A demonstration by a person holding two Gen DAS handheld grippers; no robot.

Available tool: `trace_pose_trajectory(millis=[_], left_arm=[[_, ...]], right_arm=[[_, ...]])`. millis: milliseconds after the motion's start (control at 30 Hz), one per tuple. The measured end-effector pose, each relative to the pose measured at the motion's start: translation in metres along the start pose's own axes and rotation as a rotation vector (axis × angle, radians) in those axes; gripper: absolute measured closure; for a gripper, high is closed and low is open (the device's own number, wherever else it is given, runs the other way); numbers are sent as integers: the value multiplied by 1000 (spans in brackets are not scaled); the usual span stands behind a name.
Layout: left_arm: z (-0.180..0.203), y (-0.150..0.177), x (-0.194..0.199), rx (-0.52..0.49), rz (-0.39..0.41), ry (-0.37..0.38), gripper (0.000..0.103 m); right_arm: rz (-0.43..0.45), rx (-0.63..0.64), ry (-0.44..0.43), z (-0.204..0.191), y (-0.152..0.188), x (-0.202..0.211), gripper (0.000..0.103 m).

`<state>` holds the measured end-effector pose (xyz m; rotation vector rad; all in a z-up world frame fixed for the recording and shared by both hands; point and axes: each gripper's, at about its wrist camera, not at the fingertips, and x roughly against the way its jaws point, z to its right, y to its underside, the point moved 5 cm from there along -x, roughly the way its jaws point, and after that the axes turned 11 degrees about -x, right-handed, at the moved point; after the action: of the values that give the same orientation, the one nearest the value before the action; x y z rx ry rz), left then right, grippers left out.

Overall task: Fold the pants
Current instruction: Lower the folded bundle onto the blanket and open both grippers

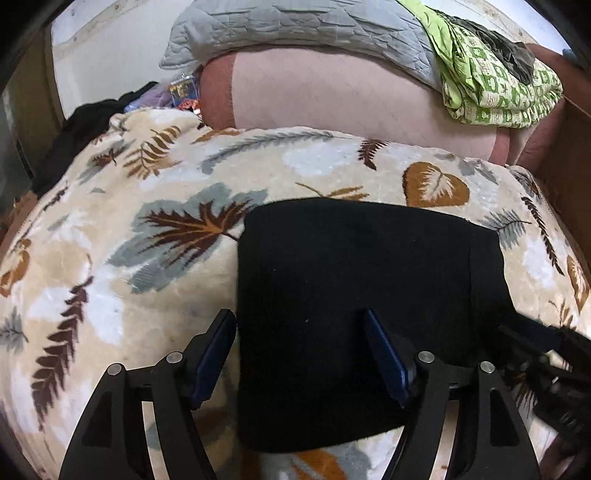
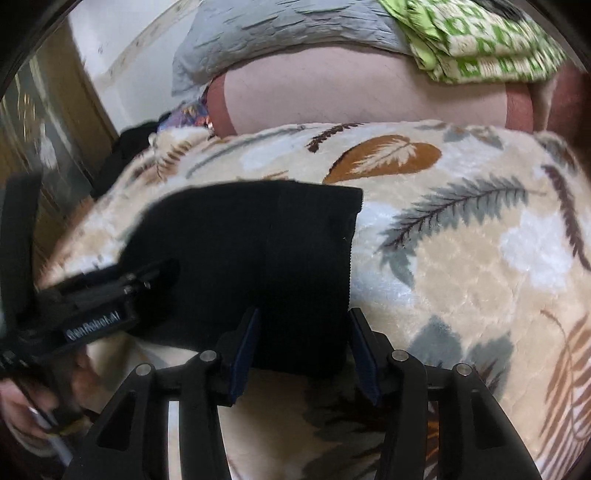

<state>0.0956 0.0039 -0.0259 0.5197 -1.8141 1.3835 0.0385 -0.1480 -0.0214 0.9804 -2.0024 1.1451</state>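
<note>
**Folded black pants on a leaf-print blanket, both grippers at the near edge**

Cream plush blanket with brown, grey and ochre leaf print (image 1: pixel 155 206) spread across the bed. Behind it, pale pink cushion-like bulk (image 1: pixel 332 99), topped by grey quilted cover (image 1: pixel 295 26) and green-and-white patterned cloth (image 1: pixel 495 88). Black pants folded into a compact rectangle (image 1: pixel 369 280), flat on the blanket, centre-right in the left wrist view, left of centre in the right wrist view (image 2: pixel 258 251). Left gripper (image 1: pixel 301 354) with blue-padded fingers spread wide, one pad off the pants' left edge, the other over the fabric; pads not pressing. Right gripper (image 2: pixel 303 350) about half open, straddling the near right corner of the pants; grip on the cloth cannot be told.
</note>
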Motion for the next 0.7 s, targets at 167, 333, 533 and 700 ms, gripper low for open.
trace_pose_trajectory(millis=[167,333,533,700], left_arm=[[-4,-1,23,10,32,-3,31],[-6,4,59,13,110,-13,23],[-6,21,98,13,188,-36,19],[-4,37,121,17,213,-46,15]], right_arm=[[58,-15,-27,-9,-8,27,52],[98,-11,-29,-21,-9,46,43],[125,-21,-24,-30,-7,61,34],[134,-22,-25,-35,0,69,34]])
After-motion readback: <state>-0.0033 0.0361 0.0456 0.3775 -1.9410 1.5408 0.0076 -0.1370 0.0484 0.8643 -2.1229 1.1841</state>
